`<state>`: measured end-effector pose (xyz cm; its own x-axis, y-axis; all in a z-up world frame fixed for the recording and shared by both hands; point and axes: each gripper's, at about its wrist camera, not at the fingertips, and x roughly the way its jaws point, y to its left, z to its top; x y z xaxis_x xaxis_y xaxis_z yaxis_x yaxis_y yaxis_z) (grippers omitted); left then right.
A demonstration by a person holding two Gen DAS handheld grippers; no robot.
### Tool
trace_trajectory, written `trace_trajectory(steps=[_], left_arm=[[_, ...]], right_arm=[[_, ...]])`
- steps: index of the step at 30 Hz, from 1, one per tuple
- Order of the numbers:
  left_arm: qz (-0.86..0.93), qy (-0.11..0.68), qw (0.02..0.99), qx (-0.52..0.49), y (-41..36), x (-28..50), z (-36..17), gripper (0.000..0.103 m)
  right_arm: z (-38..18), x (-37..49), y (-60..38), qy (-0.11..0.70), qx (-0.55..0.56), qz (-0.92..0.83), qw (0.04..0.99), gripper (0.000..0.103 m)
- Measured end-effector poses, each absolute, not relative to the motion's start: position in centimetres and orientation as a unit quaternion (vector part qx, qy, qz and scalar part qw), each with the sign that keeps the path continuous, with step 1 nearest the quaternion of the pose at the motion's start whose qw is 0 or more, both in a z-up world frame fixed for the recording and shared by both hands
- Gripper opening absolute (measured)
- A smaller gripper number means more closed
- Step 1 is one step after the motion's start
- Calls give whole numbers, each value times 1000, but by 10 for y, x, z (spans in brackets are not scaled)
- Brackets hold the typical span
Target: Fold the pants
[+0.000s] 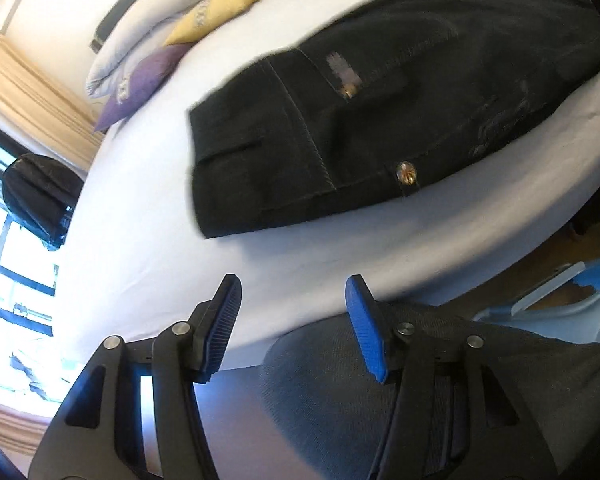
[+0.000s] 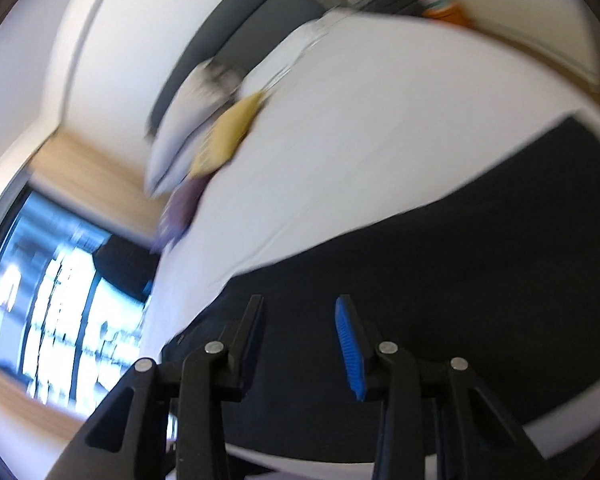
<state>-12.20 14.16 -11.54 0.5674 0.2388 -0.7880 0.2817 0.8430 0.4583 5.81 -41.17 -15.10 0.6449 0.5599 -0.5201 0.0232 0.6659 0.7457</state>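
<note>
Both claws empty, left gripper (image 1: 294,292) and right gripper (image 2: 300,312) with jaws apart above the folded black pants (image 1: 400,112) on the white bed (image 1: 148,240); recommend squaring edges and pressing flat before finishing.

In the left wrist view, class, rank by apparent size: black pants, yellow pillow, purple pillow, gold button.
1. black pants
2-3. yellow pillow and purple pillow: similar, unranked
4. gold button
</note>
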Motion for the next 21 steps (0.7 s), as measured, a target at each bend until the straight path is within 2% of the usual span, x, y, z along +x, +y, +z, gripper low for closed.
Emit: trace_trajectory(steps=[6, 10, 12, 13, 14, 15, 16, 18, 21], left_arm=[[-74, 407, 896, 162, 118, -101, -62, 57], [-116, 387, 903, 142, 88, -60, -65, 57], [-109, 411, 892, 151, 84, -32, -84, 58], [-113, 427, 885, 145, 85, -20, -96, 63], [-123, 437, 882, 129, 91, -11, -104, 80], [-122, 438, 884, 109, 102, -4, -107, 90], [-117, 440, 885, 99, 111, 2, -109, 99], [-72, 434, 891, 111, 131, 3, -107, 99], [-29, 436, 895, 90, 170, -3, -104, 97]], right_arm=[[-159, 73, -310, 425, 331, 288, 792, 39], [-165, 86, -265, 425, 336, 349, 764, 39], [-172, 94, -253, 426, 339, 359, 758, 39], [-180, 101, -248, 436, 337, 345, 760, 39], [-190, 107, -247, 447, 338, 334, 758, 39], [-201, 113, -248, 459, 334, 316, 760, 39], [-214, 118, -253, 475, 327, 282, 767, 28], [-226, 117, -272, 474, 347, 273, 762, 14], [-225, 101, -302, 458, 340, 244, 784, 13]])
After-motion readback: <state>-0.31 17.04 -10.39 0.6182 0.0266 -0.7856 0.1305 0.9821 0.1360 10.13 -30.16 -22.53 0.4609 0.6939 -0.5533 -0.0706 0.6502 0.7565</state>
